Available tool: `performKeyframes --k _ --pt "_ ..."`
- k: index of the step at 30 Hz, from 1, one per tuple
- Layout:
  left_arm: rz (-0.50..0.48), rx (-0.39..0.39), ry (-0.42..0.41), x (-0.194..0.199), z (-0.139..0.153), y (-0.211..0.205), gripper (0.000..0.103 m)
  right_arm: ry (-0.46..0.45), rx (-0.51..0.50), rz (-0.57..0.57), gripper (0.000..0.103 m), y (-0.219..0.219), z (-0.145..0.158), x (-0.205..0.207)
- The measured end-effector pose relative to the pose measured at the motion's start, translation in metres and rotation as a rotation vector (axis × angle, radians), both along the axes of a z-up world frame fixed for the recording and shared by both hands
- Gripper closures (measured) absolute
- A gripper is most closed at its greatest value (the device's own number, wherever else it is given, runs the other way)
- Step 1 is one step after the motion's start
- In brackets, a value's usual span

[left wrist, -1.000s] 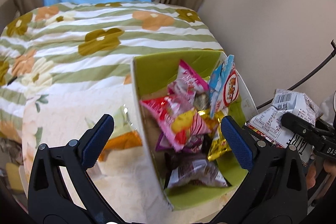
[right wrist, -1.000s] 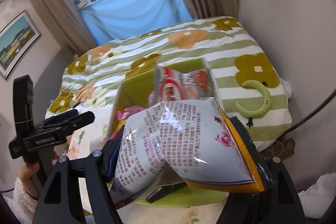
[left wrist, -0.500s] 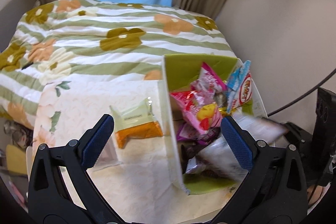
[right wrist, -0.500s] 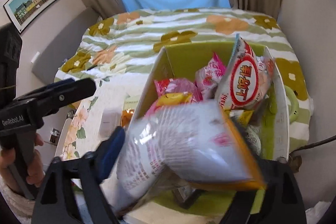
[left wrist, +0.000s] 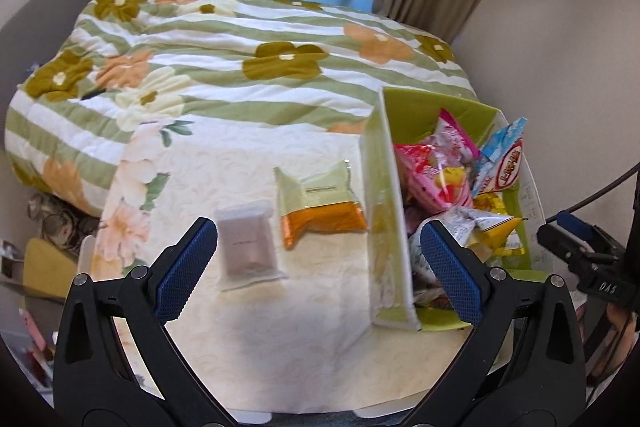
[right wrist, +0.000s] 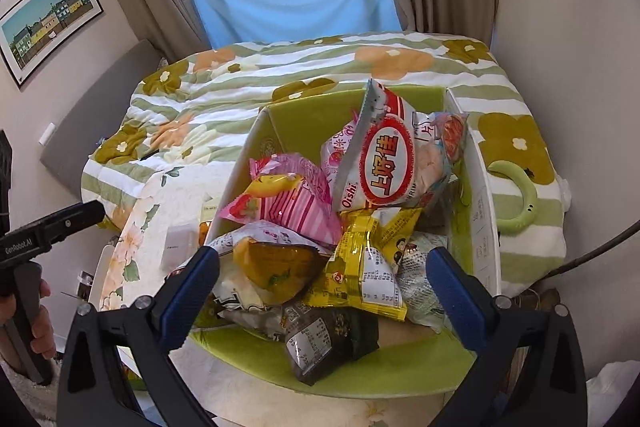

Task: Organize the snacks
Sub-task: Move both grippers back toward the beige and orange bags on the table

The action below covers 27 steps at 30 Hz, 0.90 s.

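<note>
Since the earlier frames, the large silver-and-orange snack bag had been let go by the right gripper and lay on the heap inside the green box, near its front. The right gripper's jaws were opening, the blue pads parted wide over the pile with nothing pressed between them, so the bag was judged to be released. The left gripper had been swung away from the box toward the open part of the cloth-covered surface, and its jaws were spread and empty. Two packets were left outside the box on that surface: a pale green and orange packet just beside the box's white outer wall, and a small whitish packet nearer the left gripper, roughly between its pads in the left wrist view. Inside the box, a red-and-white Oishi bag was propped upright against the far side, with a pink striped packet and a yellow packet piled loosely below it. The pile was stacked without order, presumably because the snacks were being gathered into one container rather than sorted. The left gripper's position over the loose packets suggested that one of them was meant to be picked up next. A bed with a flowered quilt stood behind the surface.
</note>
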<state>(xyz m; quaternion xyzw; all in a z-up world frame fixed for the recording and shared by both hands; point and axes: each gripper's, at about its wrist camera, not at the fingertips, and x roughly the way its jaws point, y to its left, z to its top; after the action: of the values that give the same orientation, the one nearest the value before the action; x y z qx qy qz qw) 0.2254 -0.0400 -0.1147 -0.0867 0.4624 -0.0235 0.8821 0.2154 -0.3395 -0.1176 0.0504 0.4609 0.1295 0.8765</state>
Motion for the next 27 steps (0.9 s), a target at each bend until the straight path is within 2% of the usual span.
performKeyframes --k 3,7,14,20,27 --pt "0.017 -0.005 -0.013 -0.007 0.005 0.014 0.002 -0.003 0.005 0.001 0.0 0.006 0.006 -0.003" --pt "0.029 -0.008 -0.024 -0.018 0.009 0.035 0.002 -0.051 0.021 0.032 0.0 0.03 0.021 -0.009" --pt "0.01 0.01 -0.022 -0.019 0.012 0.091 0.002 -0.107 0.01 0.052 0.0 0.093 0.038 -0.013" --pt "-0.048 -0.011 0.008 -0.012 0.006 0.144 0.002 -0.104 -0.02 0.008 0.0 0.155 0.031 -0.019" --pt "-0.156 -0.043 0.077 0.007 -0.018 0.19 0.002 -0.028 -0.026 -0.077 0.0 0.217 -0.001 -0.02"
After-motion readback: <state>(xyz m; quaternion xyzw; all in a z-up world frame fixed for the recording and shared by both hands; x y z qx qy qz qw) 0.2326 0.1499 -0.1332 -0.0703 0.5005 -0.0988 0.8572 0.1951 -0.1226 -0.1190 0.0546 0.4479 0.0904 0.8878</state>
